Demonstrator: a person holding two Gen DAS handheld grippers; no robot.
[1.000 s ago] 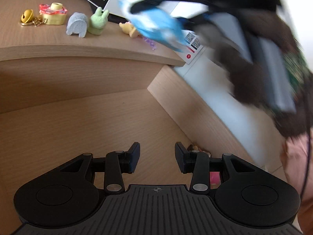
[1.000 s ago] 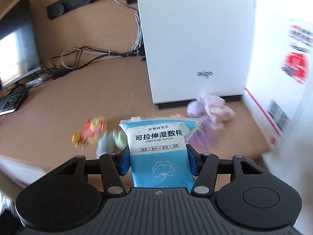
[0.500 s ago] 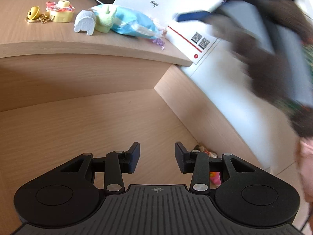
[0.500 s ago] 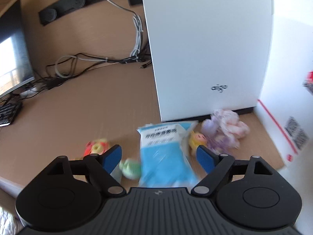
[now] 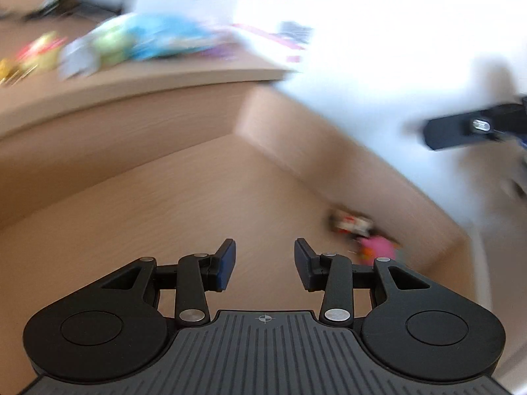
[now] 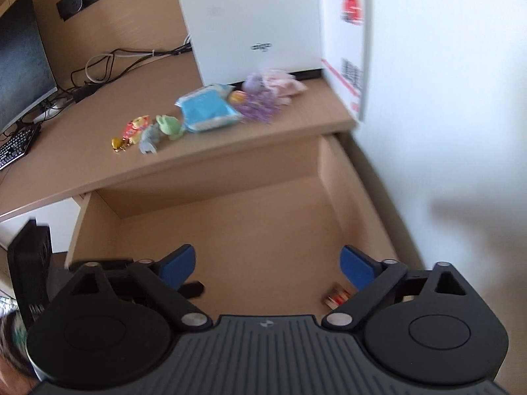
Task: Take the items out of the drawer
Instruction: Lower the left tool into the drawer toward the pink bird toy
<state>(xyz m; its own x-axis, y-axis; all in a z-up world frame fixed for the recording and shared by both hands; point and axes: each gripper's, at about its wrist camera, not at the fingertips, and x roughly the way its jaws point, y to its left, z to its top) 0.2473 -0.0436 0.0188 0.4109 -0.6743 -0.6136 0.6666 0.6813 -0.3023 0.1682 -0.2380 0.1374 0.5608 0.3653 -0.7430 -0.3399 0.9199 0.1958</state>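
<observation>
The wooden drawer (image 6: 230,230) stands pulled out under the desk. A small red and white item (image 6: 337,296) lies near its right wall, seen in the left wrist view as a red-white item (image 5: 352,223) beside a pink one (image 5: 377,247). My right gripper (image 6: 266,263) hangs wide open above the drawer, empty. My left gripper (image 5: 265,263) is open over the drawer floor, with nothing between its fingers. On the desk lie the blue cotton pack (image 6: 207,110), a green toy (image 6: 169,126), a grey toy (image 6: 150,138) and a purple plush (image 6: 260,98). The left wrist view is blurred.
A white computer case (image 6: 257,23) and a white box with red print (image 6: 349,33) stand at the back of the desk (image 6: 98,158). A monitor (image 6: 19,65), keyboard (image 6: 14,148) and cables (image 6: 108,65) sit at the left. A white wall (image 6: 444,98) borders the drawer's right side.
My right gripper let go of the blue pack onto the desk, opened wide and pulled back over the drawer. The left gripper swung right, bringing the drawer's remaining items into fuller view.
</observation>
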